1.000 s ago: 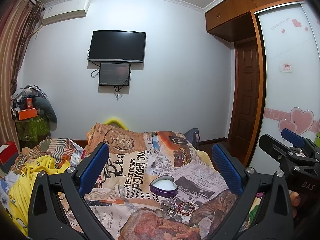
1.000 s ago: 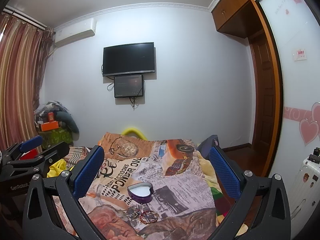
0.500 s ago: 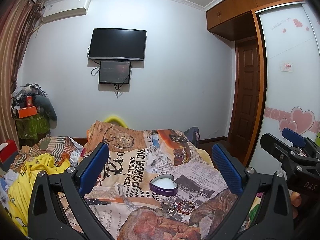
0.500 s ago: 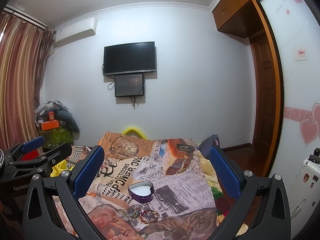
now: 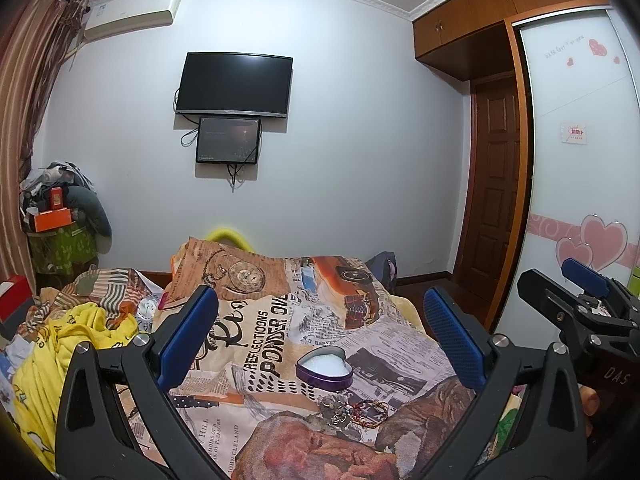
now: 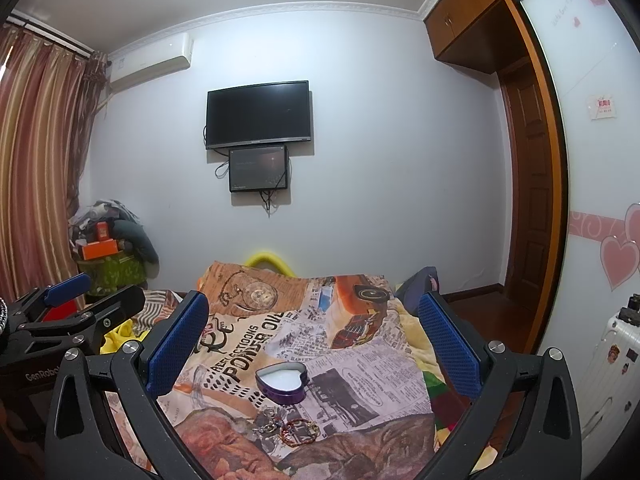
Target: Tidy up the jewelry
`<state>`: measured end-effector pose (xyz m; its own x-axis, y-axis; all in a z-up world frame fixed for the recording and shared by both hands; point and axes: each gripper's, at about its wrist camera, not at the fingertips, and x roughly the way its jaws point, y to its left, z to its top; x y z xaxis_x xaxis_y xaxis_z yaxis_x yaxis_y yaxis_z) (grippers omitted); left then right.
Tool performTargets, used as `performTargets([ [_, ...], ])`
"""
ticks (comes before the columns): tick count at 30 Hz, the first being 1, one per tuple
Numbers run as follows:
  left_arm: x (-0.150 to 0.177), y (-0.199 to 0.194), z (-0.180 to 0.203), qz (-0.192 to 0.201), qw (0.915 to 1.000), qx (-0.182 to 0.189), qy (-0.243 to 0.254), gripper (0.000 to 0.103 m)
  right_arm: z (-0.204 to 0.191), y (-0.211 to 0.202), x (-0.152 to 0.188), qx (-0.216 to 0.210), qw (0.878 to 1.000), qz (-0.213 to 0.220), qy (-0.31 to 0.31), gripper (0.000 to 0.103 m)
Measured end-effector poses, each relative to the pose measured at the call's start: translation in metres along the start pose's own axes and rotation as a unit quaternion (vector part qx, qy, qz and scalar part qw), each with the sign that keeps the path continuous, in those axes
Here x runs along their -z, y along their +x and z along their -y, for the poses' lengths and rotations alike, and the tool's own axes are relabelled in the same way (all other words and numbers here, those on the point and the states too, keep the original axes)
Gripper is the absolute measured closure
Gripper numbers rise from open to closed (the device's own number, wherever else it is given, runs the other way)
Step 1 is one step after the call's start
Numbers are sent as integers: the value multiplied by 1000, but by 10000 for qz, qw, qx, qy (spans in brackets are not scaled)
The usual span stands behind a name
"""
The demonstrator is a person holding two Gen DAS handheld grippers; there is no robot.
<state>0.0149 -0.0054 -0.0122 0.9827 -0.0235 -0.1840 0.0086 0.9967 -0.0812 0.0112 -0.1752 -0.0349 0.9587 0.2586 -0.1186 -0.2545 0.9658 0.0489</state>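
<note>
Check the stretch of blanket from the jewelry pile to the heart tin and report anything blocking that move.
Nothing visible blocks it. The jewelry pile lies on the blanket just in front of the open heart tin, with only bare fabric between them. Both tongs, left and right, are open and empty above the bed.

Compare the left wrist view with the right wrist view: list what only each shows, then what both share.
Only the left wrist view: the right tool at its right edge, and the yellow cloth spread at left.
Only the right wrist view: the left tool at its left edge, and a white suitcase.
Both: the purple heart tin, open, the jewelry pile in front of it, and the TV.
</note>
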Motion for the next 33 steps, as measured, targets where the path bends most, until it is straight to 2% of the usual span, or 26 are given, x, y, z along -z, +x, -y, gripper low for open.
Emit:
performTargets([
  [21, 5, 22, -1, -238, 9997, 21, 19, 0, 4, 16, 5, 35, 9998, -215, -22, 0],
  [33, 25, 67, -8, -834, 9965, -4, 55, 0, 15, 52, 21, 170, 9966, -806, 31, 0],
])
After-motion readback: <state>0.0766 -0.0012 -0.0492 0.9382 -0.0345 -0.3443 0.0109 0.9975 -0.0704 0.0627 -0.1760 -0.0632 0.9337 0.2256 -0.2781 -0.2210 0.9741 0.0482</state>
